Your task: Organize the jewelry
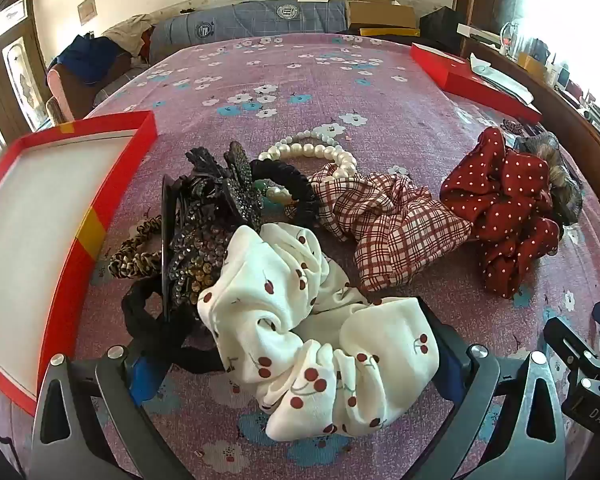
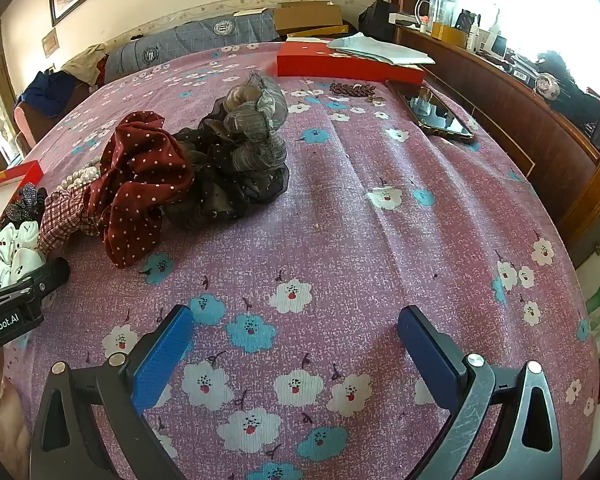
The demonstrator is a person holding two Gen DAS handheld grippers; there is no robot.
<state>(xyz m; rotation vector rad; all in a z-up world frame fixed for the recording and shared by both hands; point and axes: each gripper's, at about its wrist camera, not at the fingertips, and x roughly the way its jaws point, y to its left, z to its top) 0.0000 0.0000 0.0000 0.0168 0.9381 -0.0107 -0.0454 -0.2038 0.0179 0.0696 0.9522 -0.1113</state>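
1. Left gripper (image 1: pixel 296 356): fingers spread around the cherry-print scrunchie (image 1: pixel 312 332), near the bed's (image 1: pixel 380 92) left edge.
2. Close on its bunched middle, then lift clear of the rhinestone clips (image 1: pixel 204 232).
3. Red tray (image 1: pixel 96 216) lies left.
4. Right gripper (image 2: pixel 296 344): fingers apart, holding nothing.

white cherry scrunchie (image 1: pixel 316 340) between left gripper (image 1: pixel 296 360) fingers, plaid scrunchie (image 1: pixel 396 228) behind, red tray (image 1: pixel 100 184) left

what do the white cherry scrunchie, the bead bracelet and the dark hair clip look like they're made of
White cherry scrunchie: soft woven fabric, matte to slightly satiny, judging by its gathered folds and printed cherries.
Bead bracelet: round glossy cream beads, likely imitation pearl; real or plastic cannot be told.
Dark hair clip: hard black body, probably plastic, studded with small faceted stones that glint like rhinestones.
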